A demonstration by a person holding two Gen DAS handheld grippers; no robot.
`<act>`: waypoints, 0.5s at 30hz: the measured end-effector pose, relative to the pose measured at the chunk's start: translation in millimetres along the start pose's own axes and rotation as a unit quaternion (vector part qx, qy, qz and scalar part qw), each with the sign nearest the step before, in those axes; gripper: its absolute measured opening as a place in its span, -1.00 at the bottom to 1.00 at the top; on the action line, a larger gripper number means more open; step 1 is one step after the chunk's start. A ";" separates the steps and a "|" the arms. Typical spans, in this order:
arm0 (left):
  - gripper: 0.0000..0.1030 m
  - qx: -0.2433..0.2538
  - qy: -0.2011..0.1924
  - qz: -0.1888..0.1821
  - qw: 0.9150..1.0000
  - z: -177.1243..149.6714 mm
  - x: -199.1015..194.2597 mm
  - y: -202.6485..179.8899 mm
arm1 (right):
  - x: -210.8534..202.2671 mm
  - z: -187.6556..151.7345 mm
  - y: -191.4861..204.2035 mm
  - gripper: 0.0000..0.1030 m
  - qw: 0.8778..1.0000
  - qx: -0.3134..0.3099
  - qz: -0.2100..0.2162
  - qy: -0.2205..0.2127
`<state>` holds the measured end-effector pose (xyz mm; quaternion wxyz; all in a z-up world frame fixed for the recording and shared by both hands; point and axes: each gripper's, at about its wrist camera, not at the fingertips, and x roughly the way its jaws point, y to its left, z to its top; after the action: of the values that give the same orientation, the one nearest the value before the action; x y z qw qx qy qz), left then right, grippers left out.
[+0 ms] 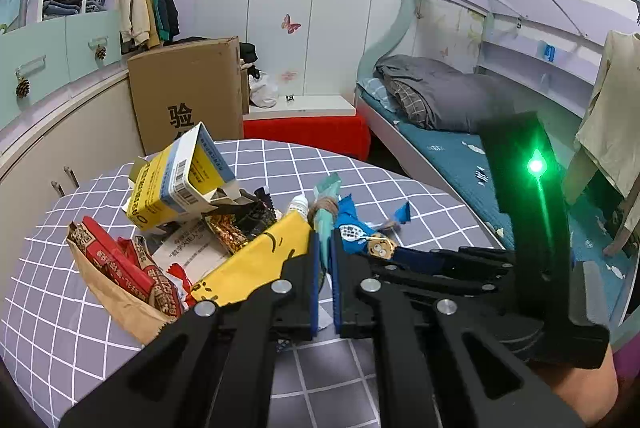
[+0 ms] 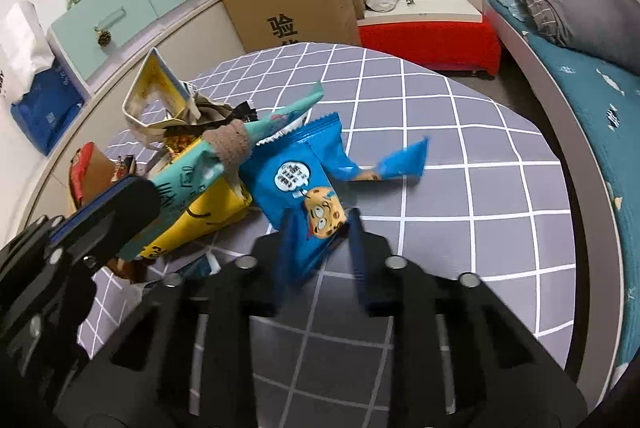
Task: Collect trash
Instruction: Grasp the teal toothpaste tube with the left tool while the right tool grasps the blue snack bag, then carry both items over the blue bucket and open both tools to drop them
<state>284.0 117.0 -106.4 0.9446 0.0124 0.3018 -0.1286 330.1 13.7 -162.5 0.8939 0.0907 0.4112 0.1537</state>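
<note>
Left tongs (image 1: pixel 325 248) clenched on a teal wrapper (image 1: pixel 325 211) over the table (image 1: pixel 400 195); right tongs (image 2: pixel 318 228), released, straddle a blue wrapper (image 2: pixel 298 171) at twelve o'clock. It may slip aside.

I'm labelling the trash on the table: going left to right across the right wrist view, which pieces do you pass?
Red snack wrapper in the brown paper bag → open yellow-and-white carton → teal packet with a brown band → blue cookie wrapper with a cartoon face → torn blue wrapper scrap.
</note>
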 end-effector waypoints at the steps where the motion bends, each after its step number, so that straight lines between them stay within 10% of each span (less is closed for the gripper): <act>1: -0.90 0.000 -0.001 0.000 1.000 0.0 -0.9 -1.0 | -2.7 -0.9 0.3 -0.68 1.000 -0.003 0.000 -0.004; 15: -0.90 0.050 -0.025 -0.050 0.997 14.2 -22.9 -98.3 | -102.3 -36.4 -97.8 -0.79 0.994 0.066 -0.016 -0.091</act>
<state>249.5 26.0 -76.3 0.9423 0.0417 0.2719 -0.1909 259.0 -112.4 -141.9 0.9221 0.1563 0.3387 0.1028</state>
